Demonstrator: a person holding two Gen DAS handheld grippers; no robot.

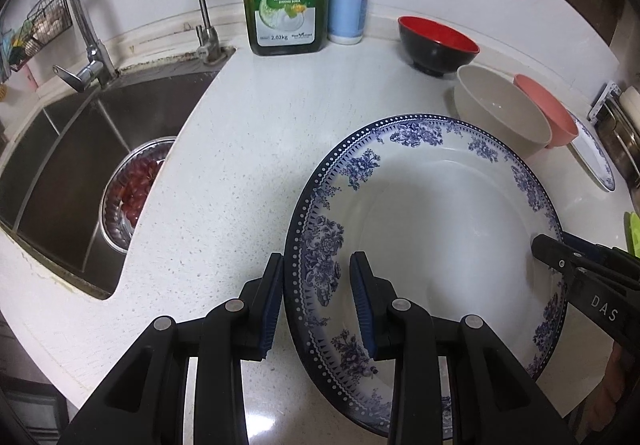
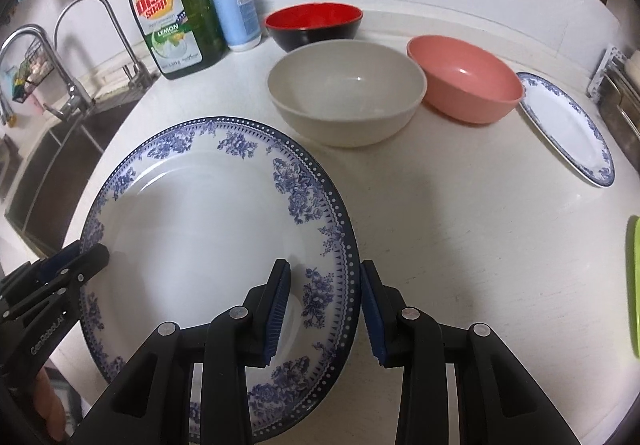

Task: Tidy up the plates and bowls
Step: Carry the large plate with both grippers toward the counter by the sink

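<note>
Both tongs (image 1: 316,301) (image 2: 324,309) straddle the empty plate's (image 2: 192,229) rim.

Speckled counter (image 2: 460,229): bowls (image 2: 346,101), plates (image 2: 568,125), bottles (image 2: 176,13)

white speckled counter (image 1: 280,133), steel sink (image 1: 72,165)

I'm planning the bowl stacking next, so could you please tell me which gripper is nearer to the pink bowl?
Right. The right gripper straddles the blue floral plate's rim on the pink bowl's side; the left gripper straddles the sink-side rim.
</note>
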